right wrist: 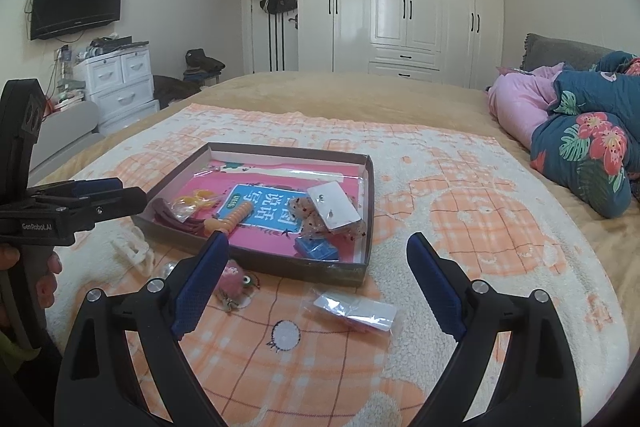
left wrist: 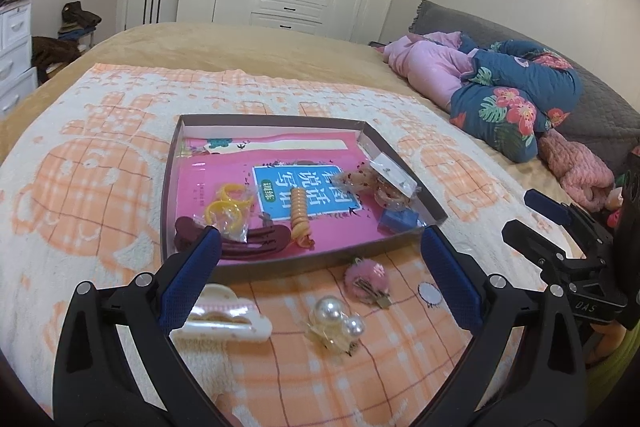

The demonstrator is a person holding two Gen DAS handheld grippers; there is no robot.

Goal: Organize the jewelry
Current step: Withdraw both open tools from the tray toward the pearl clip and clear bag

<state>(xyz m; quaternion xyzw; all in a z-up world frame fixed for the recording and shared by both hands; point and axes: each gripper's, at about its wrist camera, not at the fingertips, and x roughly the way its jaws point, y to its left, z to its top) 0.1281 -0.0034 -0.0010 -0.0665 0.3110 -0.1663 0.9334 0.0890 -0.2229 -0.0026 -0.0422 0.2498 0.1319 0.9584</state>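
Both tongs released: left tongs [left wrist: 320,247] hover over pearl clip [left wrist: 338,319]; right tongs [right wrist: 318,253] over earring card [right wrist: 354,311]. Descend squarely, pinch lightly, lift into box [right wrist: 362,187].

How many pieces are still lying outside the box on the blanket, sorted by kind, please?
Claw clips: 1, the white claw clip
Pearl hair ties: 1, the pearl hair tie
Pompom clips: 1, the pink pompom clip
Bagged earring cards: 1, the earring card packet
Total: 4
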